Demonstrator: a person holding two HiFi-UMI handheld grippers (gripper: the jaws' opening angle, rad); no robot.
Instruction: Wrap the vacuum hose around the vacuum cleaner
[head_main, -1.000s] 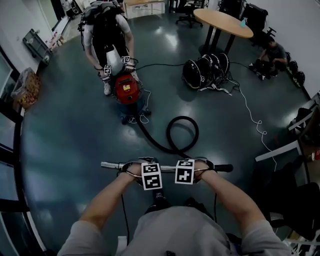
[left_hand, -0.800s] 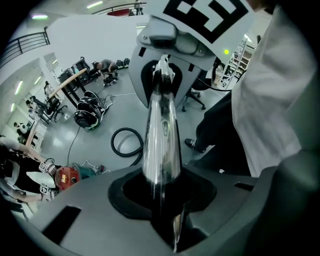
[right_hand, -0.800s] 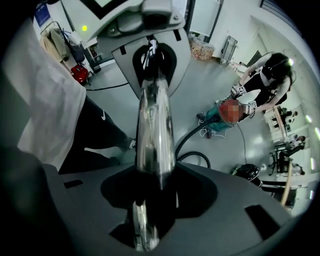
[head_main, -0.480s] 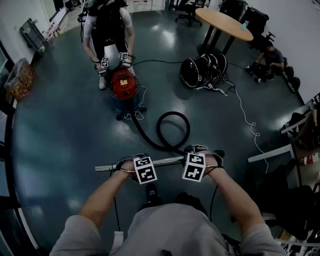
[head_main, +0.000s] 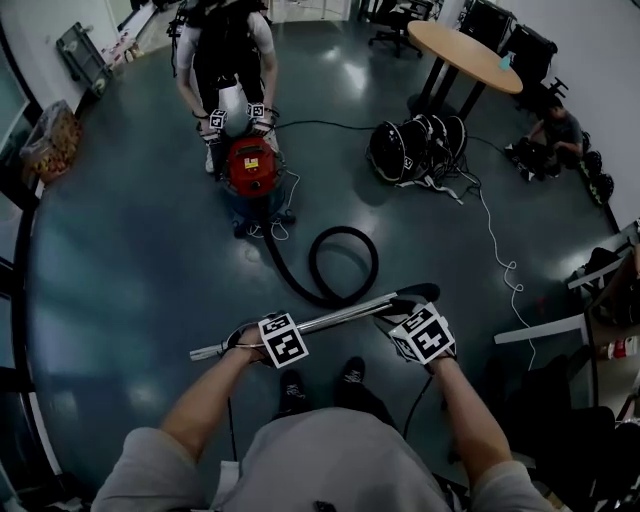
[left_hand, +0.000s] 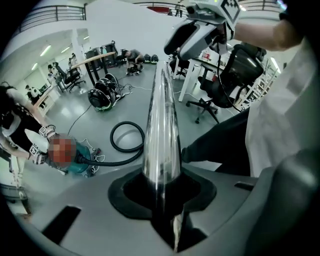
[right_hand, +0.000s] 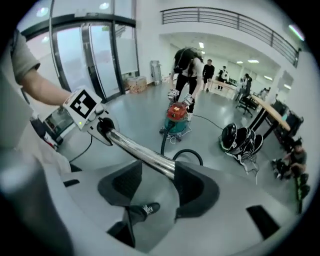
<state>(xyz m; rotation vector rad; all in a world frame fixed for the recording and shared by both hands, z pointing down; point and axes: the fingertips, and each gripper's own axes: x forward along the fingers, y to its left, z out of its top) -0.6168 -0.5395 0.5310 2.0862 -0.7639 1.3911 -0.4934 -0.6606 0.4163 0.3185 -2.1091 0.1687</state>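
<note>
Grip check. My left gripper (left_hand: 161, 197) has its jaws clamped on the metal wand (head_main: 335, 318), toward its bare tip, and the tube sits square between the pads. The jaws of my right gripper (right_hand: 157, 184) have just been opening and stand apart. The wand runs between them, against one pad at most, and is not pinched. So the left grip alone carries the wand.

Position. The wand is held off the floor, well apart from the vacuum cleaner (head_main: 250, 168), on my side of it. Its black handle end (head_main: 415, 294) is the end nearer the vacuum cleaner.

The black hose (head_main: 313, 268) lies on the floor between the vacuum cleaner and the wand. It leaves the cleaner's base, makes one loose loop, then runs on toward the handle end. No turn of it is around the canister yet.

On the far side of the vacuum cleaner a second person (head_main: 225, 50) bends over it, with both grippers at its top.

Judgement on the step in hand: re-seat the right grip nearer the handle end, then bring the wand in toward the vacuum cleaner. To do this well:
- Close the right jaws square across the tube before the left eases, because polished metal will likely roll in the pads.
- Keep the wand low so the hose trails without kinking.
- Pay out the floor loop as slack rather than tugging the cleaner.
- Settle the winding direction with the second person first.
</note>
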